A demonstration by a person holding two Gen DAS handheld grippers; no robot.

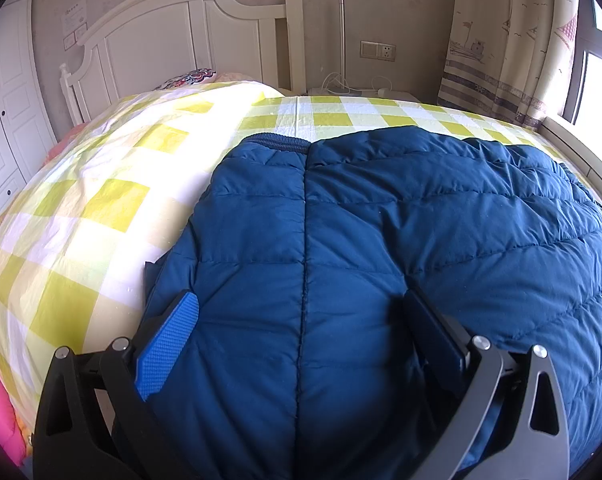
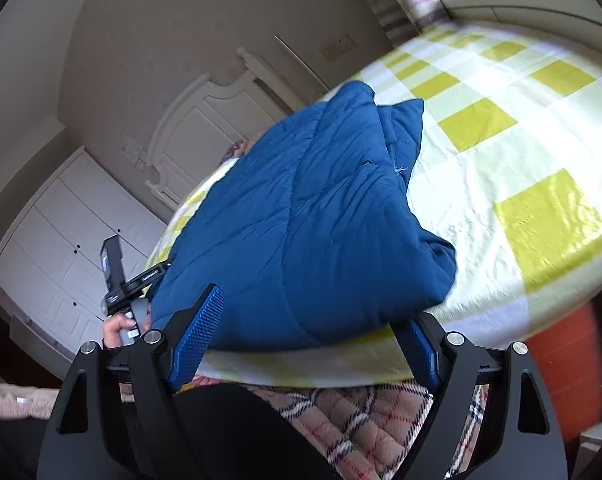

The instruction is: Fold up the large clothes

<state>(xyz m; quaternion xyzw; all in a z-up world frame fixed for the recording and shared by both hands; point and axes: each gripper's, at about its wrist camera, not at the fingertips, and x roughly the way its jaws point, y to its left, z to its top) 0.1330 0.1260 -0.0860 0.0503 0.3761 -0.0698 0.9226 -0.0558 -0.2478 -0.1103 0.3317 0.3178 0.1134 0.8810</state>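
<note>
Left wrist view: the left gripper (image 1: 301, 300) is hovering low over the blue quilted jacket (image 1: 381, 220), its fingers (image 1: 169, 344) standing wide apart with a broad bulge of jacket fabric lying between them. The fabric is touching or nearly touching both inner faces, but the fingers are not clamping it. A vertical seam is running up the middle between the fingers toward the ribbed collar edge (image 1: 279, 142) ahead. The jacket is lying on the bed, on the yellow-and-white checked bedspread (image 1: 101, 200), which is showing left of the left finger and beyond the collar. Farther ahead are standing a white headboard (image 1: 181, 36) and a patterned curtain (image 1: 501, 40).

Right wrist view: the camera is tilted. The right gripper (image 2: 313, 320) is also standing with fingers (image 2: 199, 336) spread apart, the near edge of the folded jacket (image 2: 301, 220) sitting just ahead of and between the fingertips; whether fabric is touching them cannot be told, and nothing is being clamped. The checked bedspread (image 2: 521, 160) is extending to the right of the right finger. Left of the left finger, a hand (image 2: 119, 330) is gripping the handle of the other gripper beside the jacket.
</note>
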